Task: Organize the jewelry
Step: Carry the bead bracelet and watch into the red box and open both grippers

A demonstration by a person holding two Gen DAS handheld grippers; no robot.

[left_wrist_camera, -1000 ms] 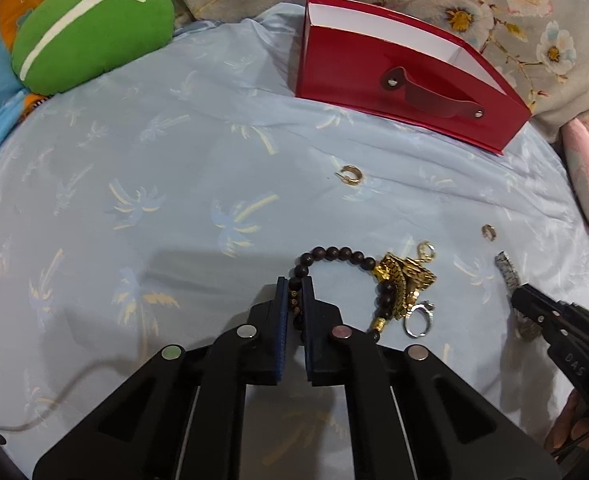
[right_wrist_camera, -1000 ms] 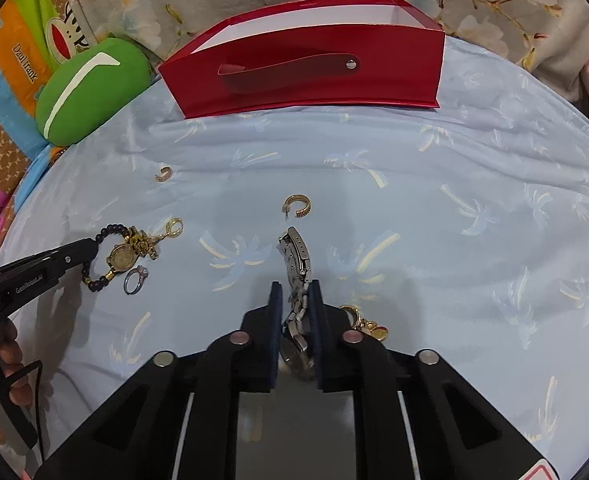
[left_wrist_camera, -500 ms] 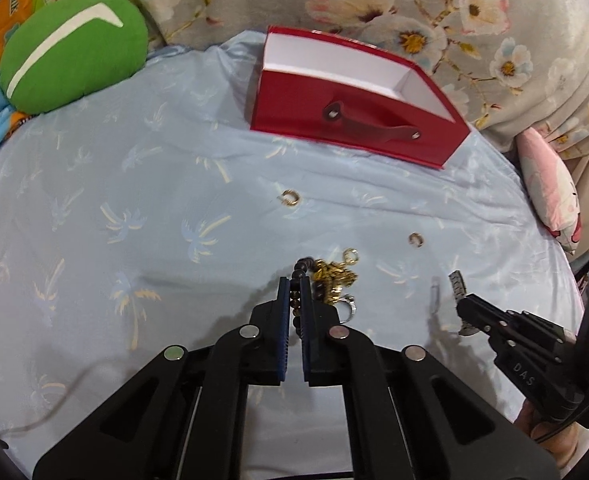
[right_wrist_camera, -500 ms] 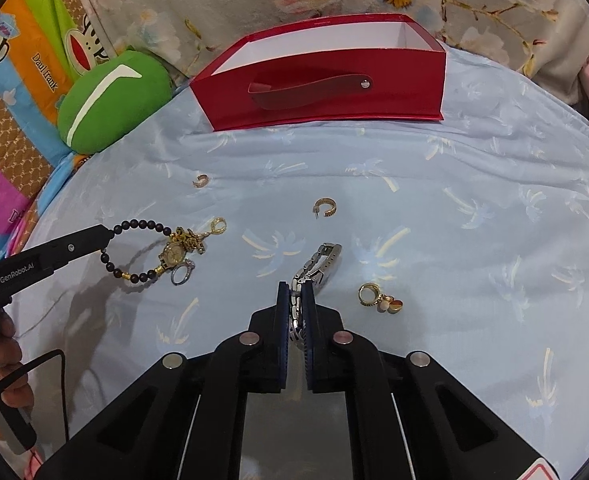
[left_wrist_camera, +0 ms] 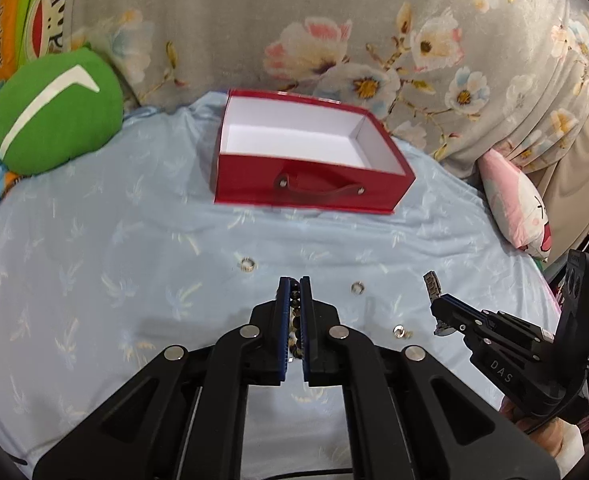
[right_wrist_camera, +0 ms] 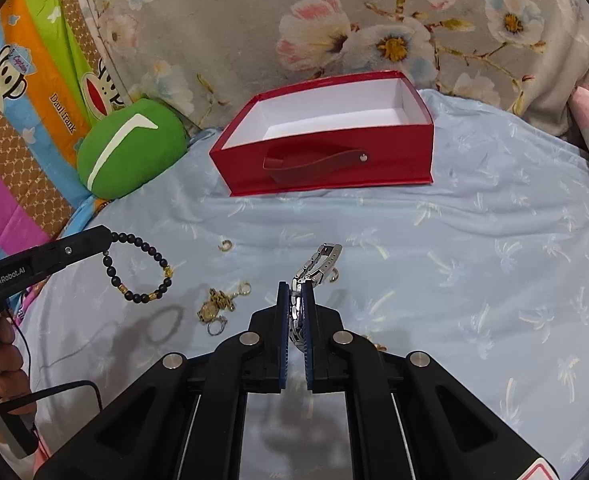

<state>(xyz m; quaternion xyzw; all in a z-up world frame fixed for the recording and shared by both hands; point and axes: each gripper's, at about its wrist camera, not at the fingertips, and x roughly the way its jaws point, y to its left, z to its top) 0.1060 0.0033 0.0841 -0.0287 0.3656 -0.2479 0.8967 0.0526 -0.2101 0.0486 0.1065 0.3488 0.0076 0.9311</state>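
My left gripper [left_wrist_camera: 294,282] is shut on a black bead bracelet [right_wrist_camera: 140,268], which hangs from it in the air at the left of the right wrist view. My right gripper [right_wrist_camera: 296,288] is shut on a silver metal watch band [right_wrist_camera: 316,266], also seen from the left wrist view [left_wrist_camera: 432,286], lifted above the sheet. An open red box [left_wrist_camera: 310,188] with a white inside and a strap handle stands at the back of the bed [right_wrist_camera: 326,160]. Its inside looks bare.
On the light blue sheet [right_wrist_camera: 474,260] lie a gold charm cluster with a ring [right_wrist_camera: 218,306], a small gold hoop [right_wrist_camera: 225,245], and gold rings [left_wrist_camera: 247,265] [left_wrist_camera: 357,287] [left_wrist_camera: 400,332]. A green cushion [left_wrist_camera: 54,112] sits back left, a pink pillow [left_wrist_camera: 514,208] at right.
Both grippers have risen from the sheet with their loads. The bead bracelet has come free of the gold charm cluster, which stays on the sheet. The box inside now shows.
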